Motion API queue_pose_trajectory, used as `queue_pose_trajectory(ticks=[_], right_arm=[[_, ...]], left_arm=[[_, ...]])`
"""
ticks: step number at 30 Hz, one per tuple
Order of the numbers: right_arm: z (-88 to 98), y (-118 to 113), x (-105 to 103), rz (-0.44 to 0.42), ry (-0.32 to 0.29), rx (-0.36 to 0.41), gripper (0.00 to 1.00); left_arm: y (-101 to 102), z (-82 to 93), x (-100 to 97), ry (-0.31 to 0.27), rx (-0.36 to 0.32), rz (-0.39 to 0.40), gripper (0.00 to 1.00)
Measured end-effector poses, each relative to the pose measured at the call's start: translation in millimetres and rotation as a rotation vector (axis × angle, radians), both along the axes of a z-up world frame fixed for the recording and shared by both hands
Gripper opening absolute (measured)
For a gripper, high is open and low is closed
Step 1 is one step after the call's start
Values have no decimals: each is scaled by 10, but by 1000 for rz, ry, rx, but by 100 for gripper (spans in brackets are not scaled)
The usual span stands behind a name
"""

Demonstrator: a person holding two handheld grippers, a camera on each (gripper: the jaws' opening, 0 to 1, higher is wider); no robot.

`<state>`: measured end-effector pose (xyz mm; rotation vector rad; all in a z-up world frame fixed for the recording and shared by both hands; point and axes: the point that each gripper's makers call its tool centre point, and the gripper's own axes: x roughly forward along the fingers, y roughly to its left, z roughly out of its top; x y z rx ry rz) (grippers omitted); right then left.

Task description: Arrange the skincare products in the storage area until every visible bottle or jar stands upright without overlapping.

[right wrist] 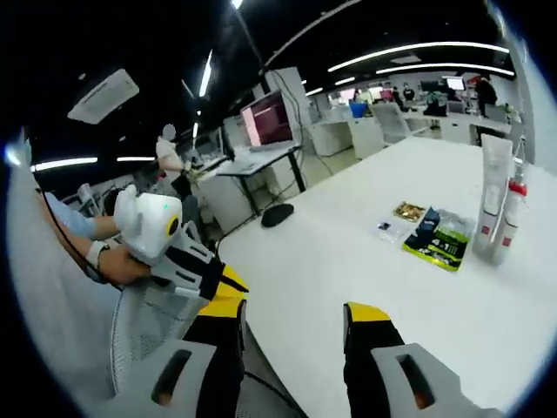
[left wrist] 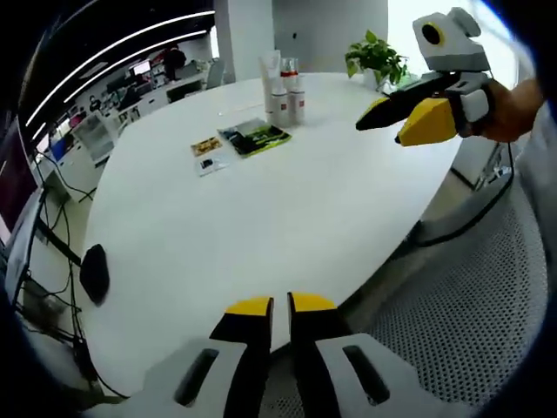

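On the far side of the white oval table (left wrist: 261,235) stand the skincare products, all upright in a tight cluster: a tall white tube (left wrist: 271,73) and small white bottles with red caps (left wrist: 288,94). The right gripper view shows the tube (right wrist: 493,193) and a red-capped bottle (right wrist: 514,218) at the right edge. My left gripper (left wrist: 280,306) hangs over the near table edge, shut on nothing. My right gripper (right wrist: 294,312) is open and empty, far from the bottles. It also enters the left gripper view from the right (left wrist: 389,127), held in a hand above the table.
A green and black packet (left wrist: 254,137) and two small sachets (left wrist: 207,154) lie flat in front of the bottles. A black oval object (left wrist: 94,272) rests near the left edge. A potted plant (left wrist: 376,59) stands at the far end. A mesh chair (left wrist: 474,305) is beside me.
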<state>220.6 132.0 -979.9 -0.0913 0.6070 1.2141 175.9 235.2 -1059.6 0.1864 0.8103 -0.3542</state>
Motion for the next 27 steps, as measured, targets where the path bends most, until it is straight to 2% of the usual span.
queue_pose_trajectory(ticks=[4, 5, 6, 7, 11, 12, 14, 16, 19, 21, 22, 23, 24, 25, 27], right_arm=[[27, -96, -13, -74, -23, 1, 59], [17, -132, 1, -96, -34, -6, 61], [18, -166, 13, -121, -48, -8, 64], [19, -186, 14, -137, -47, -7, 67], [81, -171, -16, -174, -38, 48, 83], [116, -148, -9, -179, -54, 74, 85], [127, -133, 1, -200, -69, 97, 93], [112, -113, 10, -220, -56, 130, 100], [118, -75, -11, -237, -45, 172, 99], [127, -41, -30, -243, -61, 191, 99], [117, -25, -23, -249, -78, 188, 99], [112, -15, -13, -251, -98, 181, 99], [114, 11, 0, -241, -146, 180, 99], [94, 28, 2, -245, -156, 179, 99], [49, 59, 30, -257, -182, 168, 99]], left_arm=[[-14, 92, 45, -36, -40, 6, 7], [-46, 172, 103, -80, -70, 3, 8], [-60, 196, 115, -91, -79, -4, 10], [-106, 295, 143, -122, -134, -15, 15], [32, 501, 216, -186, -188, 22, 25], [75, 534, 238, -207, -174, 15, 27], [190, 614, 302, -274, -102, -20, 38], [300, 701, 354, -335, -57, -32, 44], [440, 798, 375, -373, -47, -13, 51], [532, 892, 406, -424, -74, 13, 56], [563, 962, 421, -471, -76, 3, 57], [575, 990, 421, -488, -86, 5, 58], [583, 1011, 425, -503, -102, 16, 62], [560, 1059, 441, -535, -159, 35, 68], [538, 1065, 458, -565, -189, 44, 75]])
